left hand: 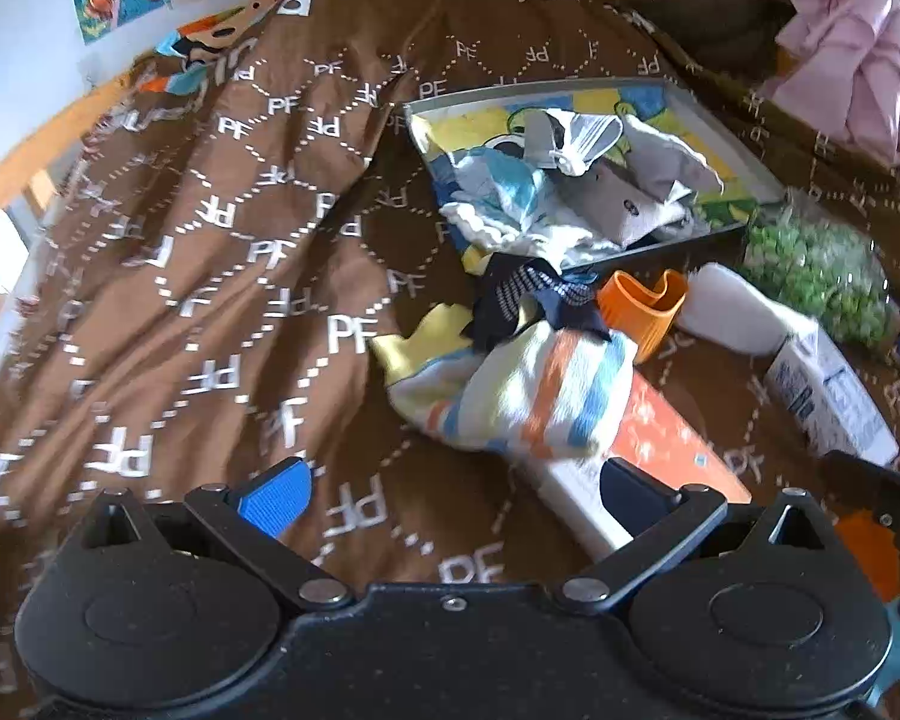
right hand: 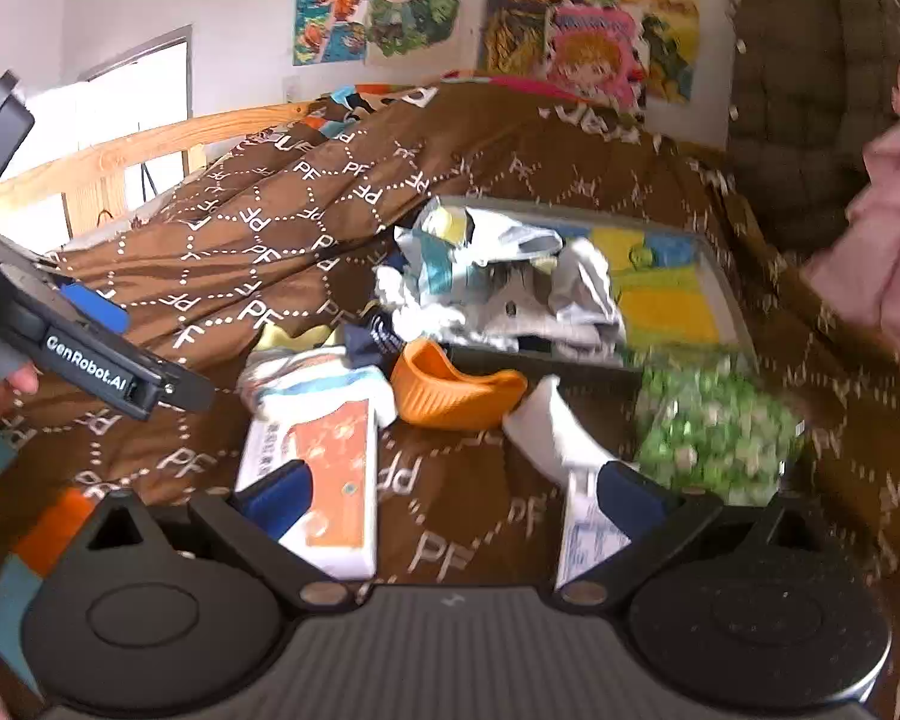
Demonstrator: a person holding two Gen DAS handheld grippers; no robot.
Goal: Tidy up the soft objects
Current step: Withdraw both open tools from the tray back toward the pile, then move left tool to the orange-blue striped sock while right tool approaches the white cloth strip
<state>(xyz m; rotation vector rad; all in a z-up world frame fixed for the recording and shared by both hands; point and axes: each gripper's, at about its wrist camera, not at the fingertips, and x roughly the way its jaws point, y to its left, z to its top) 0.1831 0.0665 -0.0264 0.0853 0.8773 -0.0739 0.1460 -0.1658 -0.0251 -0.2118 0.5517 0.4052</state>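
Both grippers are hovering over the bed now, and neither one is carrying anything. The left gripper (left hand: 450, 486) is hanging with its blue-padded fingers (left hand: 276, 495) spread wide above the brown blanket (left hand: 210, 252), empty. The right gripper (right hand: 450, 492) is showing the same stance, jaws standing well apart, nothing between them. The soft things are sitting in two clusters: a pile of pale socks and cloths (left hand: 558, 192) is lying in the shallow tray (left hand: 744, 156), spilling over the tray's near edge, while a striped sock (left hand: 528, 396) is resting just outside it on the blanket, overlapping an orange-and-white box (left hand: 648, 450). A dark navy sock (left hand: 534, 300) is bridging the gap between the striped one and the tray's near edge. An orange cup (right hand: 456, 390) is lying on its side just beside that, touching a white sock (right hand: 546, 426), and a bag of green bits (right hand: 714, 426) is sitting by the tray's near right corner. A white carton (left hand: 828, 402) is lying near the white sock. Pink fabric (left hand: 858, 42) is bunching up toward the bed's far right corner.
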